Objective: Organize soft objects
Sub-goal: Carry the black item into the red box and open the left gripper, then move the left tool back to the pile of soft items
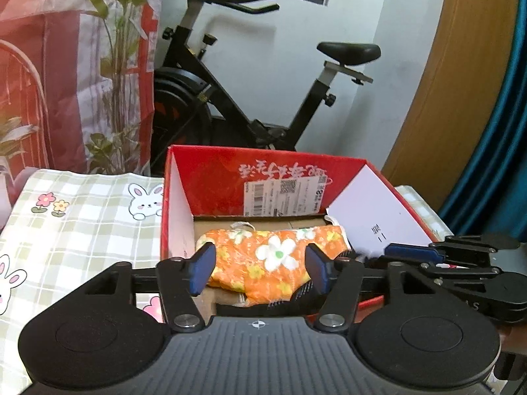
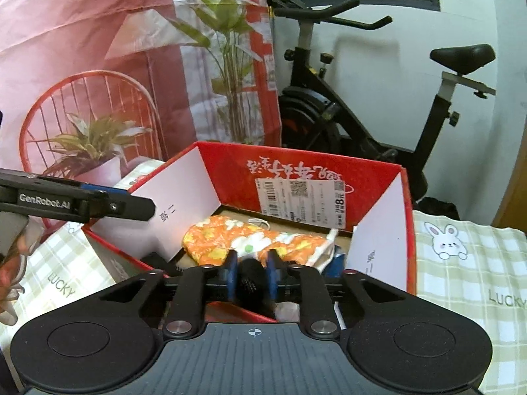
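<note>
An orange cloth with white flowers (image 1: pixel 273 263) (image 2: pixel 214 240) lies folded on the bottom of an open red cardboard box (image 1: pixel 230 177) (image 2: pixel 230 164). My left gripper (image 1: pixel 259 270) is open over the box's near edge, its blue pads either side of the cloth and clear of it. My right gripper (image 2: pixel 252 273) has its jaws only narrowly apart, and a black dotted fabric (image 2: pixel 250 279) (image 1: pixel 301 293) shows in the gap, low at the front of the box. In each wrist view the other gripper (image 1: pixel 411 251) (image 2: pixel 145 205) reaches in from the side at the box's flap.
The box stands on a table under a green checked cloth with rabbits (image 1: pixel 82 223) (image 2: pixel 461 263). A white and blue item (image 2: pixel 334 256) sits in the box's right corner. An exercise bike (image 1: pixel 263 98) stands behind, a pink plant-printed sheet (image 2: pixel 98 65) at left, and a wooden door (image 1: pixel 461 98) at right.
</note>
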Motion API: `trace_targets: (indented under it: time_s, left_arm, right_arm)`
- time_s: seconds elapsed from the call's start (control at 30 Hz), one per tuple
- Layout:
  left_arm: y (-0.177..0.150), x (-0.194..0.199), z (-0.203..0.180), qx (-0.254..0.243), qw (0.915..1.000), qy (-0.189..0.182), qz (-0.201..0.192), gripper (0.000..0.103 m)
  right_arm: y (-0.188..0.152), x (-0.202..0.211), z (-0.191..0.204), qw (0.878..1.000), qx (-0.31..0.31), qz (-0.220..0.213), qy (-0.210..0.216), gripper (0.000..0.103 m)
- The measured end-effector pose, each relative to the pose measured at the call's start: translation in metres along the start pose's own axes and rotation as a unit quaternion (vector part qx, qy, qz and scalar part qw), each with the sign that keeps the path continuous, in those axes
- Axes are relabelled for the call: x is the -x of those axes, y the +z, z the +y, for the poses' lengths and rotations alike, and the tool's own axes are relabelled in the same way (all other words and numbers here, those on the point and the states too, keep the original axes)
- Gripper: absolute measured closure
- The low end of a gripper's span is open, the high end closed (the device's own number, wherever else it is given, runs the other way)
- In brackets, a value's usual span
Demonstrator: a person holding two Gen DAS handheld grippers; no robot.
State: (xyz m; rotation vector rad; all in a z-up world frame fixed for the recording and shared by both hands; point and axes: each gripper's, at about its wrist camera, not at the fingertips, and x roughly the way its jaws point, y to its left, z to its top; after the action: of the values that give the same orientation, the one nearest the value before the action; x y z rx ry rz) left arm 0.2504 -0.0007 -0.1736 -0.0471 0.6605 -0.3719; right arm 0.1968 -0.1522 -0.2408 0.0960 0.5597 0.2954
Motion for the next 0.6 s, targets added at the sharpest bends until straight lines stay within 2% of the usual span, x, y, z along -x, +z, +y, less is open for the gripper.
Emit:
trace_targets:
  time_s: [0.1, 0.17, 0.47, 0.6]
  left_arm:
    - [-0.002, 0.006, 0.000, 0.001, 1.0000, -0.001, 0.001, 0.037]
    - [-0.005, 0.012, -0.001, -0.001, 1.0000, 0.000, -0.001, 0.037]
    - [-0.031, 0.040, -0.002, 0.001, 1.0000, -0.004, -0.001, 0.036]
    - [-0.048, 0.046, -0.002, 0.007, 0.9999, -0.005, 0.005, 0.036]
  right_arm:
    - [-0.001, 0.009, 0.004, 1.000, 0.007, -0.012, -0.016, 0.071]
    - [-0.002, 0.018, 0.007, 0.999, 0.008, -0.023, -0.020, 0.069]
    - [-0.025, 0.055, 0.027, 0.997, 0.002, -0.077, -0.021, 0.068]
    - [-0.045, 0.060, 0.036, 0.997, -0.001, -0.078, -0.016, 0.068]
